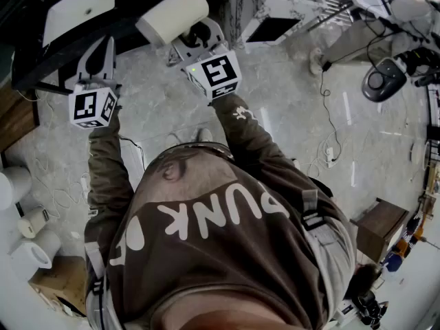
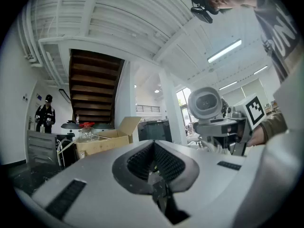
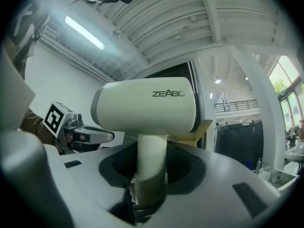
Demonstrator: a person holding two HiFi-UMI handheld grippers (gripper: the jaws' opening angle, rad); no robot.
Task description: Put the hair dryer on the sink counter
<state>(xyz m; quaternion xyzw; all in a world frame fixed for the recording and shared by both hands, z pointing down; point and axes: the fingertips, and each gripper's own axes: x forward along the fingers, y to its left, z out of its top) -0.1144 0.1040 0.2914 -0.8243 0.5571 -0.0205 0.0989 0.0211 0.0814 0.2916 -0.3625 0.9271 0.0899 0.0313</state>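
A cream hair dryer (image 1: 173, 14) is held up by its handle, its barrel lying crosswise over the edge of the dark sink counter (image 1: 41, 57) with the white basin (image 1: 79, 9). My right gripper (image 1: 198, 36) is shut on that handle. In the right gripper view the handle (image 3: 151, 167) stands upright between the pads and the barrel (image 3: 147, 109) sits above. My left gripper (image 1: 104, 48) hangs to the left of it, shut and empty, its pads (image 2: 164, 161) pressed together. From the left gripper view the dryer's nozzle (image 2: 205, 102) faces the camera.
A white marbled cabinet (image 1: 275, 5) stands ahead on the right. Cables and a black device (image 1: 383, 80) lie on the pale floor. A wooden box (image 1: 378, 229) is at the right, paper rolls (image 1: 27, 222) and a cardboard box (image 1: 58, 280) at the left. A person (image 2: 45, 114) stands far off.
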